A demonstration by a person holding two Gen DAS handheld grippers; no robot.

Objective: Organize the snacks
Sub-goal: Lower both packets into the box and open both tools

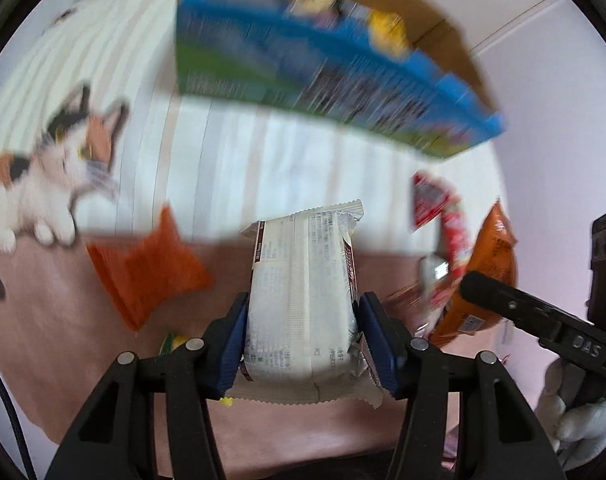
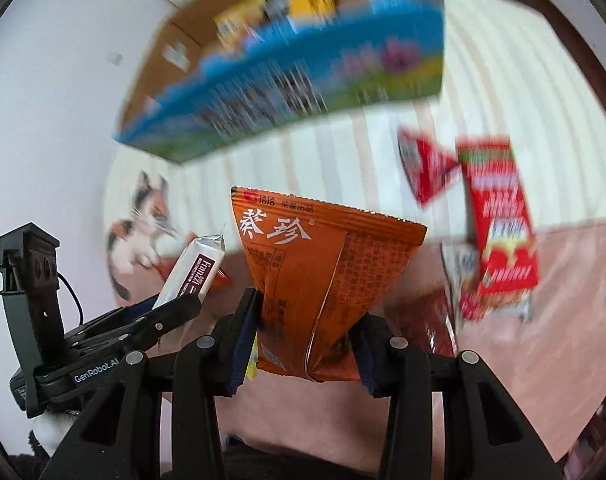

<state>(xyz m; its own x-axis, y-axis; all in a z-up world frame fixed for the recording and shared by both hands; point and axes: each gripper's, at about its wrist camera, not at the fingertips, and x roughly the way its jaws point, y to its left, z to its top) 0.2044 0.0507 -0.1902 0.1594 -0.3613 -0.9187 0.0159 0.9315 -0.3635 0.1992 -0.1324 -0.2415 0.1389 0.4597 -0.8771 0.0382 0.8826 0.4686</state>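
Note:
My left gripper [image 1: 303,340] is shut on a white snack pack [image 1: 303,300] with small print, held above the pink cloth. The pack also shows in the right wrist view [image 2: 199,268]. My right gripper [image 2: 307,340] is shut on an orange snack packet [image 2: 315,264] with white characters; it also shows in the left wrist view [image 1: 487,276]. A blue and green cardboard box [image 1: 323,72] stands ahead with several yellow snack packs inside; it shows in the right wrist view too [image 2: 295,76]. Both grippers are short of the box.
An orange packet [image 1: 147,272] lies on the cloth at left. Red packets [image 2: 499,232] lie at right, with another red one [image 2: 423,168] behind. The striped cloth has a cat print [image 1: 51,184]. A white wall stands beside the box.

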